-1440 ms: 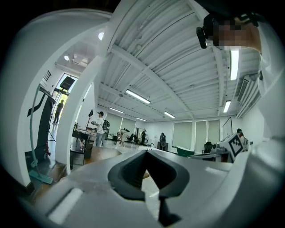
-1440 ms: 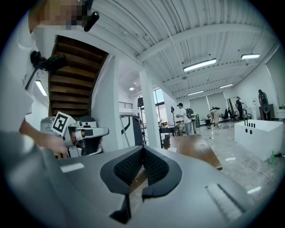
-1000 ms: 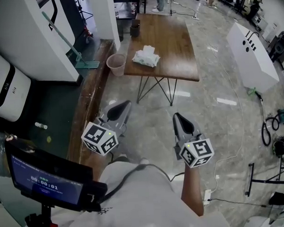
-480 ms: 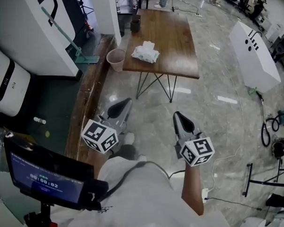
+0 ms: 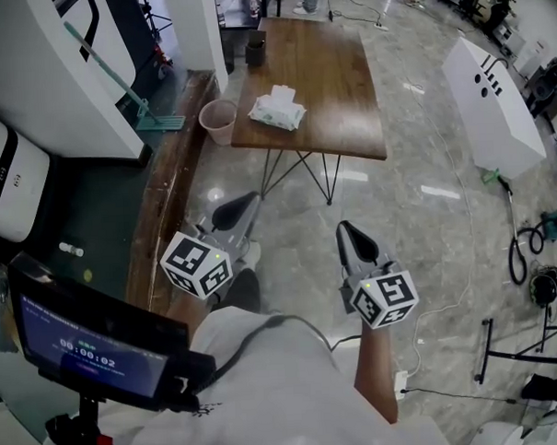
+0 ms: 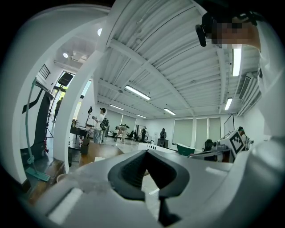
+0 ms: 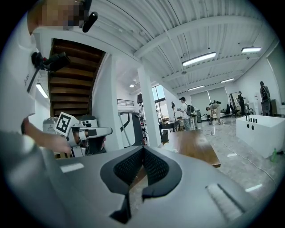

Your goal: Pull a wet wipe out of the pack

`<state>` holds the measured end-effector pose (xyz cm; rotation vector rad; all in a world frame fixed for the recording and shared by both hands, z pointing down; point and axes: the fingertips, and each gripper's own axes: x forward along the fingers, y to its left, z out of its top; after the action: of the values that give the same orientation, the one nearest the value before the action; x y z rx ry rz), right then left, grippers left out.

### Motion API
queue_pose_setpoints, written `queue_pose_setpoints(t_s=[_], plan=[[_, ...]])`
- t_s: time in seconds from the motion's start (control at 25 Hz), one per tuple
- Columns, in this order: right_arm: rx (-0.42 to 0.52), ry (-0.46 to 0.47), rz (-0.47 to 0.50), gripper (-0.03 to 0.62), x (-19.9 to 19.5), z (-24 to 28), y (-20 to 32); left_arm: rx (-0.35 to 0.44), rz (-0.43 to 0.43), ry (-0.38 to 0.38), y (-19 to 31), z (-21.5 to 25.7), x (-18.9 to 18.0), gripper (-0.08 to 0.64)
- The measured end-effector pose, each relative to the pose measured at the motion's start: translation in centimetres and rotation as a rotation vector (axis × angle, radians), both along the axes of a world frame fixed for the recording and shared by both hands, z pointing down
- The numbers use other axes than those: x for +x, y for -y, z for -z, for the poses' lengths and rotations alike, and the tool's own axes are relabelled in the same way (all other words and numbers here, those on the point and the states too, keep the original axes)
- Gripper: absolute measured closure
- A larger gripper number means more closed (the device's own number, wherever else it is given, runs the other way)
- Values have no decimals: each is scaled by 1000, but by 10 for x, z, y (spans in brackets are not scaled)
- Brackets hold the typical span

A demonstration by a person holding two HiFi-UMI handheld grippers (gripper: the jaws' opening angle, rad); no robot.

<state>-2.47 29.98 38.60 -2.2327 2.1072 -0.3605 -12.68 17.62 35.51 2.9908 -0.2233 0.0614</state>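
A white pack of wet wipes point(image 5: 276, 108) lies on the left part of a brown wooden table point(image 5: 337, 85), a wipe sticking up from its top. My left gripper point(image 5: 235, 210) and right gripper point(image 5: 350, 238) hang well short of the table over the marble floor, both shut with nothing held. In the left gripper view the left gripper point(image 6: 146, 153) points level across the room with the pack point(image 6: 100, 159) a pale patch far off. The table point(image 7: 196, 147) shows beyond the right gripper point(image 7: 142, 151) in its own view.
A pink bin point(image 5: 218, 122) stands by the table's left edge and a dark cup point(image 5: 254, 52) at its far corner. A wooden step point(image 5: 171, 199) runs along the left. A white cabinet point(image 5: 491, 106) and floor cables point(image 5: 519, 252) lie right.
The table and pack have shifted slightly left and nearer in the head view as the person steps forward. Both grippers hold the same pose.
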Motion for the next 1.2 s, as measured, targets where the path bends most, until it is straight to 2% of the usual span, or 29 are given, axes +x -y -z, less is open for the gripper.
queue_pose_setpoints(t_s=[0.16,0.72,1.0,1.2], plan=[[-17,-13,-12,584,22,-14,57,-6,-21,-9,58,-16,26,560],[-75,-28,-33,584,72,0,213,-33,-134,-2,209,-4,118,558],[-86,1,-81,584,101,0,269,-100,-263,-15,256,0,164,560],[-108,9,-94,584,123,-12,315,-87,-335,-13,299,-9,201,558]])
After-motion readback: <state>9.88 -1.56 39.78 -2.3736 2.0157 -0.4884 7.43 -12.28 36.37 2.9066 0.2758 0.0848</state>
